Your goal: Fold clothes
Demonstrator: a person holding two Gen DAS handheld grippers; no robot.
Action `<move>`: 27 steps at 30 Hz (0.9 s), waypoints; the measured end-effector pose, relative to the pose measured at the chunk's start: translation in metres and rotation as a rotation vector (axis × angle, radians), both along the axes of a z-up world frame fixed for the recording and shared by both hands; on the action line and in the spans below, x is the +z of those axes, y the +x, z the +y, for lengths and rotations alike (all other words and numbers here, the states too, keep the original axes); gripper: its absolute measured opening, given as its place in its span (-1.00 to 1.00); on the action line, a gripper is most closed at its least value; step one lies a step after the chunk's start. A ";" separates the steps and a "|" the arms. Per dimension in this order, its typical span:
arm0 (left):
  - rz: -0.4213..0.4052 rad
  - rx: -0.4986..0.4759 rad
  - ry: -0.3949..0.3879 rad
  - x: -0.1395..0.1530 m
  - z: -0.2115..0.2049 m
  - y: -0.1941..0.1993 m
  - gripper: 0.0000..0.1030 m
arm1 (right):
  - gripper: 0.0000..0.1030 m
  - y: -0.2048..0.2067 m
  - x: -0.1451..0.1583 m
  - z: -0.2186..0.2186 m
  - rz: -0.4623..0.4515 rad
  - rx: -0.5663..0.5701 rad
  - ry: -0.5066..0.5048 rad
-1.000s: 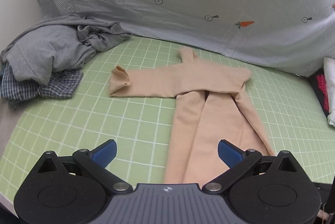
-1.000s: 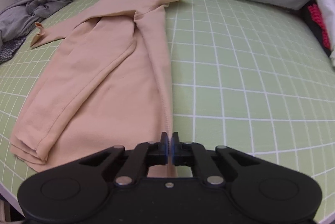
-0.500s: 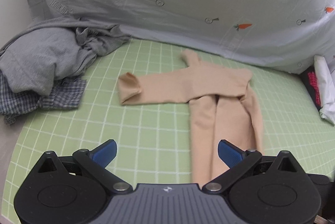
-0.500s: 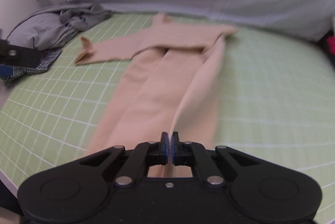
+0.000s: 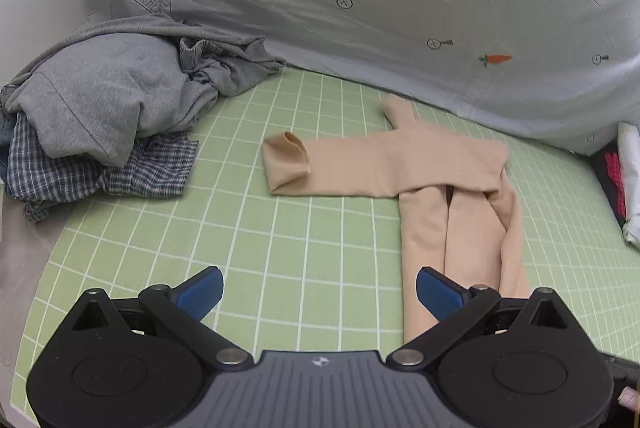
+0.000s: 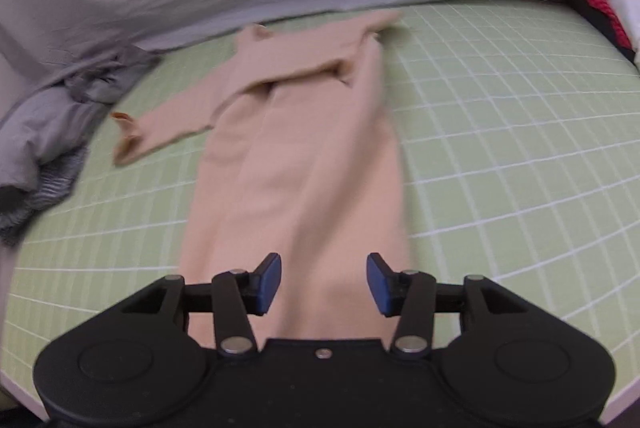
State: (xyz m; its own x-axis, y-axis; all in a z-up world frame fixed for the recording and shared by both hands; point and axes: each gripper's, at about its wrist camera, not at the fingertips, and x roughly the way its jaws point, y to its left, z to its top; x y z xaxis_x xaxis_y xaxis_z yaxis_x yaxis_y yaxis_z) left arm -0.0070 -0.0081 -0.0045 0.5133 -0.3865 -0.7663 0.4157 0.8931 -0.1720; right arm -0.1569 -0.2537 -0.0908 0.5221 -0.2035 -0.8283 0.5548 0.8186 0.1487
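Green grid mat (image 5: 280,228); beige garment (image 6: 304,156) beneath spread-fingered right hand-held gripper (image 6: 324,282); left hand-held gripper (image 5: 318,290) spread too.

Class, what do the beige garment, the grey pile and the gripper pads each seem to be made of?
Beige garment: probably soft stretch knit, matte; it drapes limply with a rolled cuff.
Grey garment: likely cotton jersey, heathered, with stitched seams.
Left gripper pads: seemingly blue rubber or plastic, slightly glossy.

Beige garment (image 5: 400,164) on green white-gridded mat (image 5: 280,228); grey carrot-print sheet (image 5: 320,8).

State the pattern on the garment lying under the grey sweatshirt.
Dark-and-white check on the checked garment, clearest in the left wrist view.
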 end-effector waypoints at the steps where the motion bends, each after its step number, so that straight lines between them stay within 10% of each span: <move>1: -0.002 0.004 -0.001 0.001 -0.002 0.001 0.97 | -0.07 0.002 -0.005 -0.002 0.031 0.005 -0.005; 7: -0.011 0.051 0.004 0.005 -0.016 0.000 0.97 | 0.02 0.007 -0.012 -0.012 0.082 0.101 -0.008; 14: -0.016 0.142 0.030 0.007 -0.032 0.021 0.97 | 0.99 0.021 0.019 -0.063 -0.081 0.045 -0.112; 23: 0.030 0.220 0.124 -0.019 -0.055 0.096 0.97 | 0.97 0.102 0.033 -0.125 -0.165 0.051 -0.203; 27: 0.090 0.230 0.171 -0.039 -0.071 0.139 0.97 | 0.59 0.145 0.020 -0.154 -0.161 0.030 -0.148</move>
